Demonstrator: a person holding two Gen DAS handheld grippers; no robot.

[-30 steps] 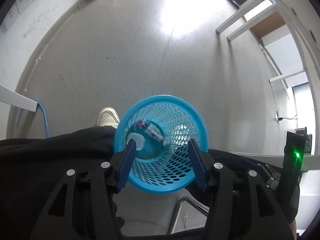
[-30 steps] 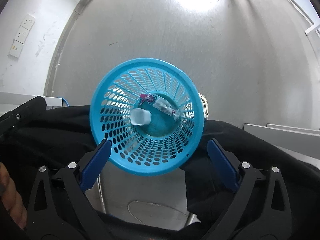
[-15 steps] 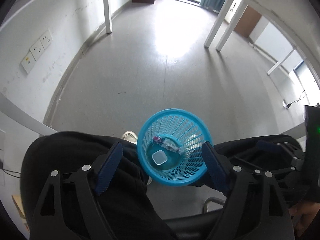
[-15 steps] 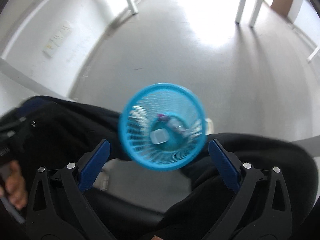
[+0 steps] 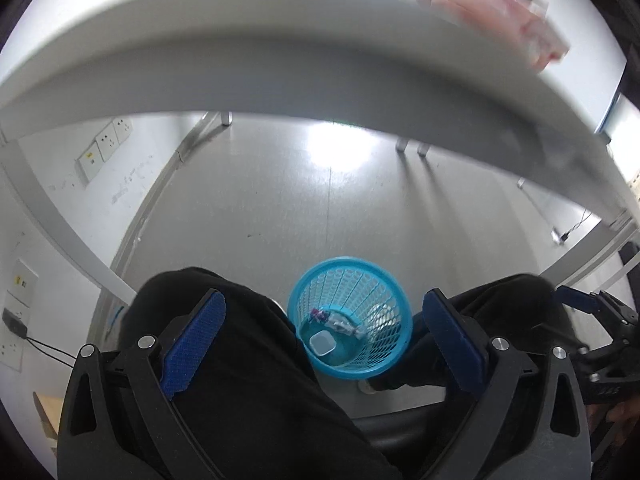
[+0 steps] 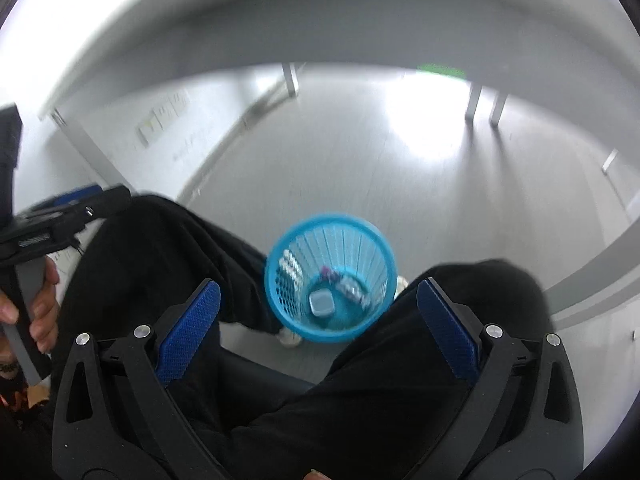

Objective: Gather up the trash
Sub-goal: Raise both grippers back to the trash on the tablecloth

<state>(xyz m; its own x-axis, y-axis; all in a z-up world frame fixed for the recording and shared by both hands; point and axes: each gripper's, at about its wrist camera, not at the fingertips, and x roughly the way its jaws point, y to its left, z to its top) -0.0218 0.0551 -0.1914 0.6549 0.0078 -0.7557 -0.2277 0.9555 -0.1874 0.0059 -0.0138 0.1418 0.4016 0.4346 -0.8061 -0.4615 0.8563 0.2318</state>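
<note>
A blue mesh trash basket [image 5: 376, 280] stands on the floor between the person's legs; it also shows in the right wrist view [image 6: 296, 256]. Inside lie a small white cup [image 5: 322, 343] and a crumpled clear wrapper [image 5: 340, 323]; both also show in the right wrist view, the cup [image 6: 321, 303] and the wrapper [image 6: 352, 286]. My left gripper [image 5: 326, 344] is open and empty, high above the basket. My right gripper [image 6: 318, 326] is open and empty, also high above it. A blurred pink item [image 5: 500, 12] lies on the table top.
The white table's front edge [image 5: 280, 68] arches across the top of both views [image 6: 280, 28]. The person's black-trousered legs [image 5: 240, 360] flank the basket. Wall sockets [image 5: 106, 144] sit at left. Table legs [image 6: 482, 106] stand on the grey floor [image 5: 320, 200].
Both grippers have risen far above the basket, which now looks much smaller. The left jaws opened wide after standing narrower around the basket rim. The table edge has come into view.
</note>
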